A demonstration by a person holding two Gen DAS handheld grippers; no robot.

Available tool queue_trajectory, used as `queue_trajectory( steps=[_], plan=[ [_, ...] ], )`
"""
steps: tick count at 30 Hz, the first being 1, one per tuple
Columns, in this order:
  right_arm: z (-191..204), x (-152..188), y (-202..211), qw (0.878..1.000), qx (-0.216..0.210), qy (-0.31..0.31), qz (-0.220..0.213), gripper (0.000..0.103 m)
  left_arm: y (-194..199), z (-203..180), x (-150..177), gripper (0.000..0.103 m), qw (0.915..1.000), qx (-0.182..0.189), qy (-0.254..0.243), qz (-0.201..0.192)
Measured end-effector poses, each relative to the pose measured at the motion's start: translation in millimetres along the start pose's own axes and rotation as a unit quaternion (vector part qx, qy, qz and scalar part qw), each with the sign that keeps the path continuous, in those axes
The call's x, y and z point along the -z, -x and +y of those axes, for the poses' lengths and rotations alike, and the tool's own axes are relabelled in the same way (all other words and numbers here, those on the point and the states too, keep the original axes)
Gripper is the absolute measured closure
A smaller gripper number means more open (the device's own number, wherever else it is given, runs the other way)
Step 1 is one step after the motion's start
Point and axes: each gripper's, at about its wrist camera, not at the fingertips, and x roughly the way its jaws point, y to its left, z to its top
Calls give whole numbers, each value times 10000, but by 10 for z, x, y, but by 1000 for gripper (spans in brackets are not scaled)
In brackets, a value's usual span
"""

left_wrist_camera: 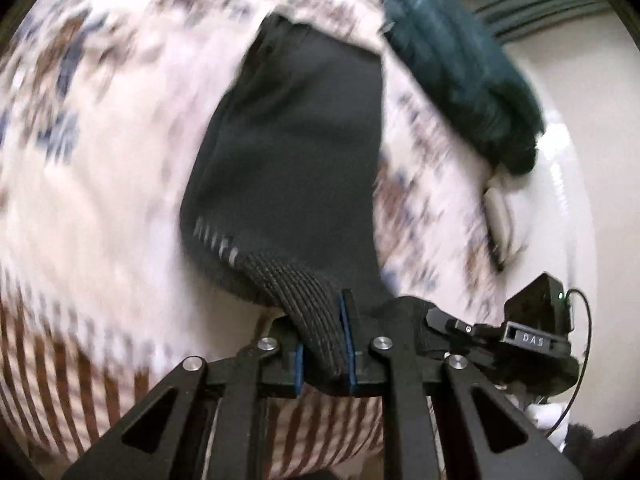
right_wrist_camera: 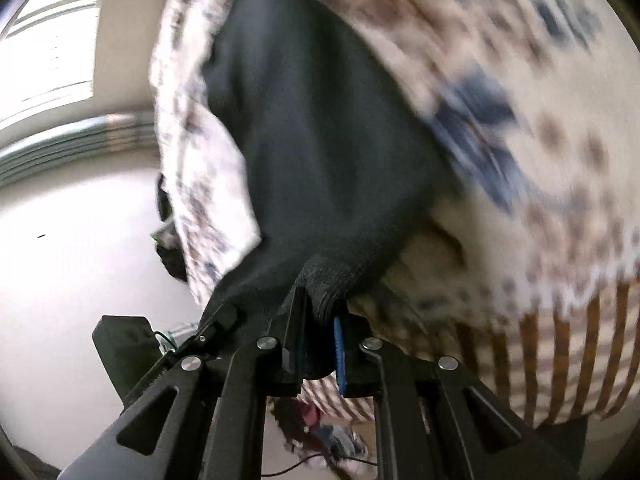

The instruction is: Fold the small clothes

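Lettering "DAS" marks the right gripper (left_wrist_camera: 528,338); both the left gripper (left_wrist_camera: 325,354) and right clamp a black sock (left_wrist_camera: 296,152) stretched above the patterned bedspread (left_wrist_camera: 100,160).

Bright window (right_wrist_camera: 52,40), pale glossy floor (right_wrist_camera: 80,240)

black sock (left_wrist_camera: 288,152) | ribbed cuff showing, grey lettering near it | hanging stretched out, blurred | cuff end sitting pinched between blue pads | lying against patterned white cloth (left_wrist_camera: 100,160)
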Motion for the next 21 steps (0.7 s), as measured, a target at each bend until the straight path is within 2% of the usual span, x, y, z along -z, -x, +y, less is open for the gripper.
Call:
queue_trajectory(
  steps=[5, 8, 12, 14, 17, 21],
  plan=[
    [701, -616, 180, 9971, -175, 484, -558, 91, 40, -162, -971, 91, 9980, 289, -206, -521],
    [1142, -1162, 106, 9936, -169, 660, -901, 91, -132, -222, -1619, 91, 9965, 395, -260, -685],
    [1619, -2043, -175, 9888, -81, 869, -1207, 91, -433, -207, -2469, 91, 9961, 236, -387, -759],
    [1784, -2425, -321, 9870, 46, 974, -1277, 91, -628, -160, -2865, 91, 9966, 145, -334, -745],
    [1892, -3082, -597, 9867, 207, 898, -1339, 91, -917, -65, -3276, 91, 9973, 68, -101, -721],
    [1804, -3795, -936, 9869, 409, 766, -1359, 92, -1386, 39, -3649, 91, 9982, -108, -28, -597]
  ],
)
